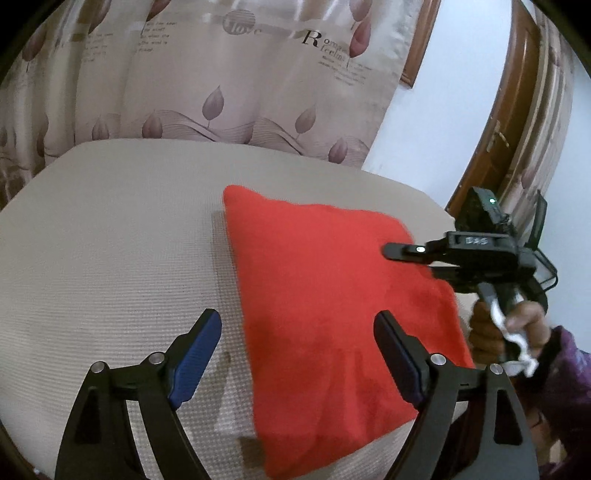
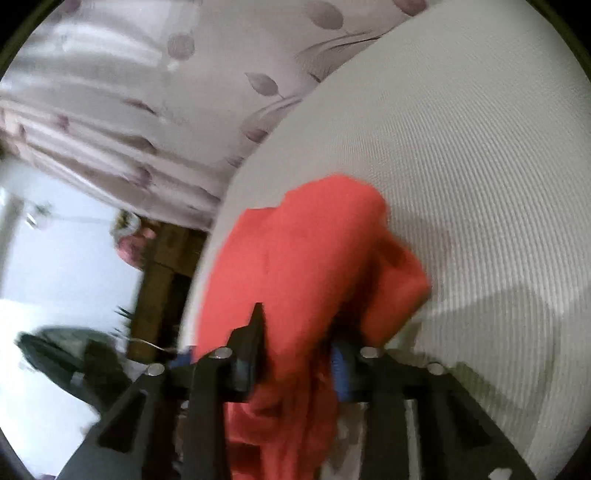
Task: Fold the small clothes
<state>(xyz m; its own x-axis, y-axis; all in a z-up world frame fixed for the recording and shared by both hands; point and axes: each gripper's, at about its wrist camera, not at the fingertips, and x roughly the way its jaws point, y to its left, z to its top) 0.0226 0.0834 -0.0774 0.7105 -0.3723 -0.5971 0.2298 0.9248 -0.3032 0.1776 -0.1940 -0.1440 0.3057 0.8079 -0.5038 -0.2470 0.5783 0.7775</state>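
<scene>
Item: red cloth (image 1: 332, 295), lying on the beige surface (image 1: 110, 240). Your left gripper (image 1: 299, 354) stands wide, empty, above the near edge. Your right gripper (image 2: 295, 354) pinches a bunched edge. Risk: lifting one-sided may drag the cloth and undo the fold.

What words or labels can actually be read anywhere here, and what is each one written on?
"love": on a round grey emblem on the curtain.
"R" with "Roma..." and "feelin..." beneath, cut off by a fold: large print on the same curtain.
Small paragraphs of print on the curtain: too small to read.
Handwritten white mark, perhaps "DAS": on the black body of the right gripper; not certain.
Right wrist view: too blurred, no text.
</scene>
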